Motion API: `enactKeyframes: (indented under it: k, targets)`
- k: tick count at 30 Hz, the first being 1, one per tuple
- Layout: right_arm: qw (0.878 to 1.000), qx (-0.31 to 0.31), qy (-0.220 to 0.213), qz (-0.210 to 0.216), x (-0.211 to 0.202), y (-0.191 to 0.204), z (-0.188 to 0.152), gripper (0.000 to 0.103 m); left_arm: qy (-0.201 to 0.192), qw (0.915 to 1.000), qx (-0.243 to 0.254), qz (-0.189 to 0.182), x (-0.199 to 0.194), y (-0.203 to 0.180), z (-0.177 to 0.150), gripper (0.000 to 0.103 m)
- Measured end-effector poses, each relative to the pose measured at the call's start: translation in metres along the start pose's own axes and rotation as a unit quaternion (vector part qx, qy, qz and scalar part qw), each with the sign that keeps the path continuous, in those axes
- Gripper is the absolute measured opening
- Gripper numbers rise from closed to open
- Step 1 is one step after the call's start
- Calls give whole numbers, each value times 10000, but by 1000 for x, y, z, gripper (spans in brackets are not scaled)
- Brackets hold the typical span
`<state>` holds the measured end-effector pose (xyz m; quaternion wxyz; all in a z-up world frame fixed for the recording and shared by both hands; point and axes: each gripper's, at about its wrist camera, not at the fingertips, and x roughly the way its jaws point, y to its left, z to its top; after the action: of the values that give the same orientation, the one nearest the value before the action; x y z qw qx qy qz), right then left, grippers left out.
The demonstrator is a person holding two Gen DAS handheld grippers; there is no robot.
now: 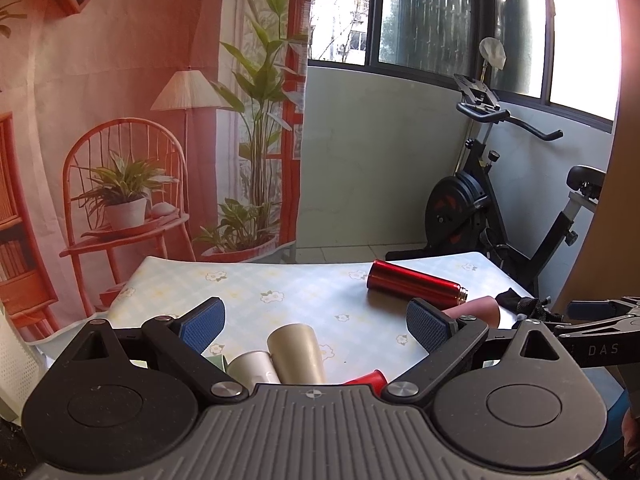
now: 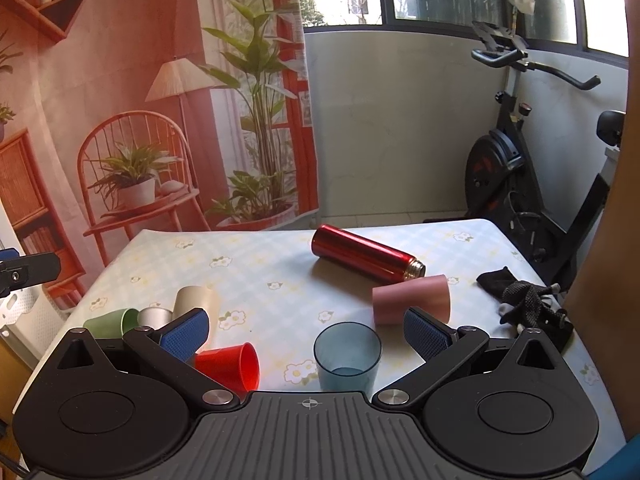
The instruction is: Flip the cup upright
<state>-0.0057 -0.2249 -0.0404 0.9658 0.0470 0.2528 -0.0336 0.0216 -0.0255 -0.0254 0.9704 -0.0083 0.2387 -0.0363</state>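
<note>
A clear blue cup [image 2: 347, 356] stands upright on the table, between the fingers of my open, empty right gripper [image 2: 306, 330]. A red cup [image 2: 230, 366], a beige cup [image 2: 196, 300], a silver cup [image 2: 154, 317] and a green cup [image 2: 106, 323] lie on their sides at the left. A pink cup [image 2: 412, 300] lies on its side to the right. My left gripper [image 1: 316, 326] is open and empty above the beige cup [image 1: 298, 354], the white-silver cup [image 1: 252, 368] and the red cup [image 1: 368, 378].
A red bottle [image 2: 366, 254] without cap lies on the table [image 2: 280, 256] behind the cups; it also shows in the left wrist view [image 1: 416, 282]. A black cloth [image 2: 524, 300] lies at the right edge. An exercise bike [image 2: 532, 184] stands behind the table.
</note>
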Motion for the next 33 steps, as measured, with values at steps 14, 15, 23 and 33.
enactKeyframes:
  k: [14, 15, 23, 33]
  targets:
    - [10000, 16, -35, -14, -4, -2, 4, 103, -58, 10000, 26, 27, -4, -1, 2, 99]
    - [10000, 17, -34, -14, -4, -2, 4, 103, -63, 10000, 33, 30, -4, -2, 2, 99]
    - [10000, 21, -40, -17, -4, -2, 4, 103, -77, 9999, 69, 16, -5, -2, 3, 99]
    - [10000, 41, -24, -22, -3, -4, 5, 103, -92, 9999, 65, 4, -4, -2, 2, 99]
